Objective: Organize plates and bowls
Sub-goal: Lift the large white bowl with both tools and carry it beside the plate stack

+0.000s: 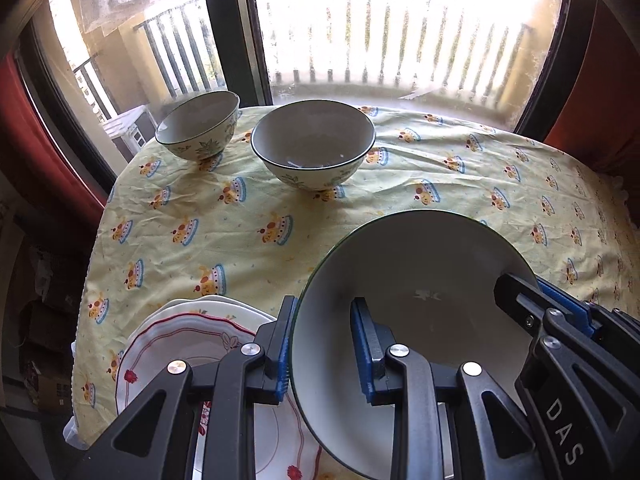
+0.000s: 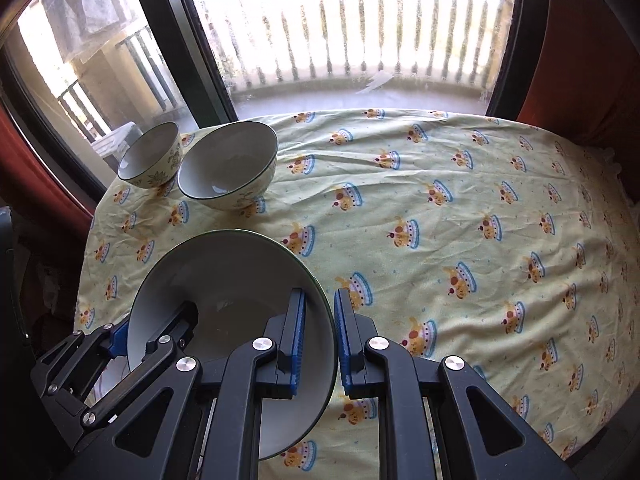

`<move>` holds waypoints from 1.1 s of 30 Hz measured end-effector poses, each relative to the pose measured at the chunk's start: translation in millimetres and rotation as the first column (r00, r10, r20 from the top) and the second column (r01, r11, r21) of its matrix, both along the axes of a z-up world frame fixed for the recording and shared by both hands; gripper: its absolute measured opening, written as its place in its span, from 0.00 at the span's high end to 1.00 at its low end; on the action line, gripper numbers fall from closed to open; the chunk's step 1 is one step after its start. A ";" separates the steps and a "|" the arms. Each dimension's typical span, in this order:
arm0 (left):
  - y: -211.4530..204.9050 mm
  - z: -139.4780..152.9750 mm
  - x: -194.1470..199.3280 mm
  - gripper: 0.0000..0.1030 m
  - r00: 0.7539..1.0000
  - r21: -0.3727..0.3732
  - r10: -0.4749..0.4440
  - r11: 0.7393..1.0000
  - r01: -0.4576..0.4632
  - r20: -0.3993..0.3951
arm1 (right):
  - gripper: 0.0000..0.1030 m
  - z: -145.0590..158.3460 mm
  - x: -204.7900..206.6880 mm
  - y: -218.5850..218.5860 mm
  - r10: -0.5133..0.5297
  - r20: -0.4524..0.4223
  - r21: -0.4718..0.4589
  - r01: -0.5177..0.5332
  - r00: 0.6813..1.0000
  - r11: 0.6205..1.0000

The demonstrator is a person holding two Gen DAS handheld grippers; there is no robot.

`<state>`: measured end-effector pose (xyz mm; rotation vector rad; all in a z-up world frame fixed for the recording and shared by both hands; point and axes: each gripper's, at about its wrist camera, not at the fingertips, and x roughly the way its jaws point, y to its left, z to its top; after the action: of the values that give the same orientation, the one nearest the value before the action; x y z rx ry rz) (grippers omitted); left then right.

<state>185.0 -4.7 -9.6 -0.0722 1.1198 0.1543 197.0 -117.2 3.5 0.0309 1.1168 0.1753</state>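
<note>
A large white bowl with a green rim [image 1: 416, 280] [image 2: 224, 280] sits near the table's front. My left gripper [image 1: 324, 344] straddles its left rim, one finger outside, one inside, with a visible gap. My right gripper [image 2: 320, 336] straddles its right rim, jaws close around the wall. The right gripper's fingers [image 1: 532, 300] show in the left wrist view, the left gripper's fingers [image 2: 168, 328] in the right wrist view. A stack of red-trimmed plates [image 1: 180, 344] lies left of the big bowl. Two floral bowls stand at the back: a small one [image 1: 198, 124] [image 2: 150, 154] and a medium one [image 1: 314, 144] [image 2: 228, 164].
The table wears a yellow patterned cloth [image 2: 460, 220]. A window with a dark frame [image 1: 236, 28] and balcony railing is behind the table. Red curtains [image 2: 592, 48] hang at both sides.
</note>
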 end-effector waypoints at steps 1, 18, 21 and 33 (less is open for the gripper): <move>-6.4 -1.6 -2.4 0.76 1.000 -0.003 0.000 1.000 0.000 -0.004 | 0.82 -1.5 -2.3 -5.8 -0.002 -0.003 -0.002 0.002 1.000 1.000; -53.0 -36.5 -31.0 0.76 0.996 -0.024 -0.006 1.000 0.004 -0.084 | 0.82 -37.4 -38.5 -57.9 -0.001 -0.071 -0.037 -0.002 0.997 0.999; -54.9 -40.3 -34.2 0.76 0.996 -0.020 -0.007 1.000 0.005 -0.086 | 0.82 -43.8 -41.2 -58.6 0.004 -0.083 -0.041 -0.007 0.997 0.999; -58.0 -44.3 -39.3 0.68 0.994 -0.047 -0.007 0.999 0.002 -0.106 | 0.79 -55.4 -45.8 -62.6 -0.020 -0.127 -0.024 0.017 0.992 1.000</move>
<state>145.7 -62.7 -53.9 -0.1040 1.2297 0.1290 151.1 -179.8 -52.0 0.0321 1.2452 0.1454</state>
